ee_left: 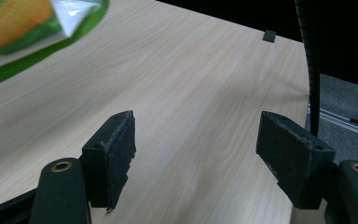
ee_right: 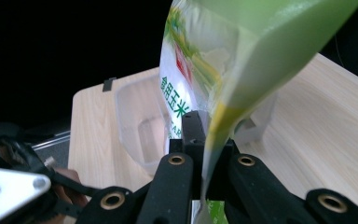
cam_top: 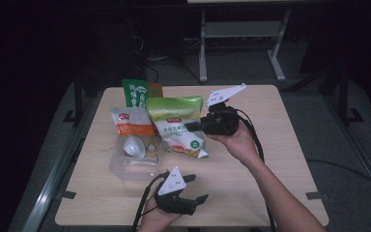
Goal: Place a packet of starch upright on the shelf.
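One green bag (ee_right: 242,56) hides right tool (ee_right: 204,154) jaw tips.

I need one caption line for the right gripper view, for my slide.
Right tool shut on the edge of a green bag, above a clear plastic container.

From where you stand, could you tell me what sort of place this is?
Probably a lab recording station: a light wooden table in a dark room, metal frame legs behind, and food packets beside a clear plastic bin.

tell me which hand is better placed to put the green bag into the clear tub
Right. The right tool is already shut on the green bag, beside the clear tub. The left tool is open over bare table, holding nothing.
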The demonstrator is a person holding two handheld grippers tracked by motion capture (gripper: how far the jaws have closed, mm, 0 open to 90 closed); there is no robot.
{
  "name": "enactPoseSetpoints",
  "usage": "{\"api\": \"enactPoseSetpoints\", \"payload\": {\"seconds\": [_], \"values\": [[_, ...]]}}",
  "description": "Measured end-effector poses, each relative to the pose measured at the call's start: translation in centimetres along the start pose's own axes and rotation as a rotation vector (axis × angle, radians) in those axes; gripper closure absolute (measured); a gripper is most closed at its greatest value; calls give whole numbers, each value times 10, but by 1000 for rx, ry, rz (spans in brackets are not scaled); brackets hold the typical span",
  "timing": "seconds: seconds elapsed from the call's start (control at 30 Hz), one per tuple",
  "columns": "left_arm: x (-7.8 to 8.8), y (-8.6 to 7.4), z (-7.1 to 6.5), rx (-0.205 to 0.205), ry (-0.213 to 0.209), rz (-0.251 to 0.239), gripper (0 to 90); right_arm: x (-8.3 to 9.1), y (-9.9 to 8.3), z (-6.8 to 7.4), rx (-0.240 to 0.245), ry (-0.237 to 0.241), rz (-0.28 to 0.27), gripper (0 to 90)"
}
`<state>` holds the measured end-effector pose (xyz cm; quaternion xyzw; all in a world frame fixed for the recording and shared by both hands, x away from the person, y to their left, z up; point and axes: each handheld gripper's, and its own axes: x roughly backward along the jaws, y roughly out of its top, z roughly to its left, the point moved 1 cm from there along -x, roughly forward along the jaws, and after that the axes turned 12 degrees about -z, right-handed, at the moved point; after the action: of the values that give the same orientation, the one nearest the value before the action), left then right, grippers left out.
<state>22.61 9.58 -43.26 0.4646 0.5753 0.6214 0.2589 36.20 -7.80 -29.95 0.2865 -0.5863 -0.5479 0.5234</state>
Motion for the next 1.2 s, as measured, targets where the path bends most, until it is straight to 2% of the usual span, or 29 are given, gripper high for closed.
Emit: {"api": "enactPoseSetpoints", "payload": {"seconds": [0.27, 0.33, 0.57, 0.83, 1.2], "values": [[5, 4, 0, -13, 3, -12, 277, -17, 18, 11, 16, 43, -16, 895], [7, 5, 1, -32, 2, -11, 277, -22, 22, 15, 14, 54, -19, 895], [10, 2, -1, -39, 4, -18, 276, -45, 30, 24, 26, 91, -21, 895], [11, 0, 1, -44, 13, -31, 274, -75, 33, 32, 41, 129, -16, 895], [15, -3, 5, -36, 25, -45, 271, -116, 28, 42, 7, 165, 4, 895]]}}
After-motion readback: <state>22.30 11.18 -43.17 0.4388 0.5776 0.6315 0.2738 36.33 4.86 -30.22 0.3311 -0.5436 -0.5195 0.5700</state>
